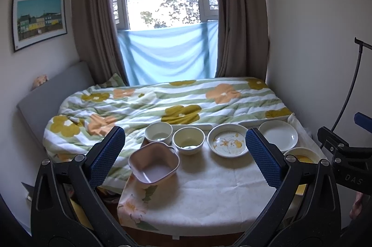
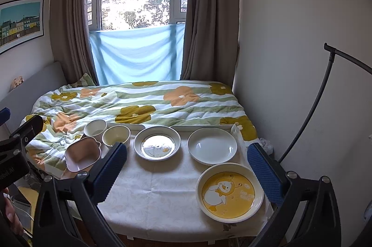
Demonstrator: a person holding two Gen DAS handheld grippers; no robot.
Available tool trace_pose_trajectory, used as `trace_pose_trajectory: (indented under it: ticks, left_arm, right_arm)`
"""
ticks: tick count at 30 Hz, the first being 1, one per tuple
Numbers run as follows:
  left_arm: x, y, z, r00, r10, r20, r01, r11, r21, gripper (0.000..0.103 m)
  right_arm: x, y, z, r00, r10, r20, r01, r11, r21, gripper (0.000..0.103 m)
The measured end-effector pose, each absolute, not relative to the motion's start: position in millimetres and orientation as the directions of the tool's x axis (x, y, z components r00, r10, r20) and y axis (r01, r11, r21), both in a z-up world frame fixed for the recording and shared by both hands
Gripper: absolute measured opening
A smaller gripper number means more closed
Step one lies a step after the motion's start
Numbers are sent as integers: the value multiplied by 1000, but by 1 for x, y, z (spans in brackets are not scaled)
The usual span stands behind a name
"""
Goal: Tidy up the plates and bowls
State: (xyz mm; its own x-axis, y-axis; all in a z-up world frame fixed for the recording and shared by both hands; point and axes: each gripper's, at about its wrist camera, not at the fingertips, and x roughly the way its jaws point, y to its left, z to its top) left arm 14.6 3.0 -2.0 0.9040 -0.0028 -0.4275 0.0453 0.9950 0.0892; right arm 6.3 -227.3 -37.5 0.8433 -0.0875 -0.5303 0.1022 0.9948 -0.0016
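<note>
Very little lettering is showing up for me here. In the left wrist view, at the right edge of the frame, my right hand-held gripper (image 1: 348, 168) is showing the pale letters "DAS" on its black body, and I am reading nothing more beside them. In the right wrist view, at the left edge, my left hand-held gripper (image 2: 9, 168) is carrying a strip of white lettering on its black body, but it is running sideways and is too cut off to read. The yellow duck plate (image 2: 230, 192), lower right in that view, is bearing small pale words beside the duck, too blurred to make out.
</note>
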Motion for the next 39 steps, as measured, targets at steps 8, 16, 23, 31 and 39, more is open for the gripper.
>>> trace_pose_trajectory:
  ticks: [8, 16, 23, 31, 39]
  left_arm:
    - [15, 3, -3, 903, -3, -429, 44, 995, 88, 103]
    - [17, 5, -3, 902, -2, -431, 43, 995, 85, 103]
    - [18, 5, -4, 902, 3, -431, 37, 996, 84, 103]
    - [18, 7, -4, 903, 1, -430, 37, 996, 78, 103]
    - [18, 8, -4, 903, 9, -429, 30, 996, 85, 103]
  right_arm:
    - [10, -220, -40, 842, -89, -532, 102, 995, -5, 103]
    - [10, -221, -40, 841, -89, -533, 101, 995, -6, 103]
    - [10, -220, -41, 842, -90, -533, 101, 995, -7, 103]
    - [10, -220, -42, 841, -89, -533, 102, 995, -6, 103]
    - [9, -216, -40, 842, -88, -532, 99, 995, -8, 103]
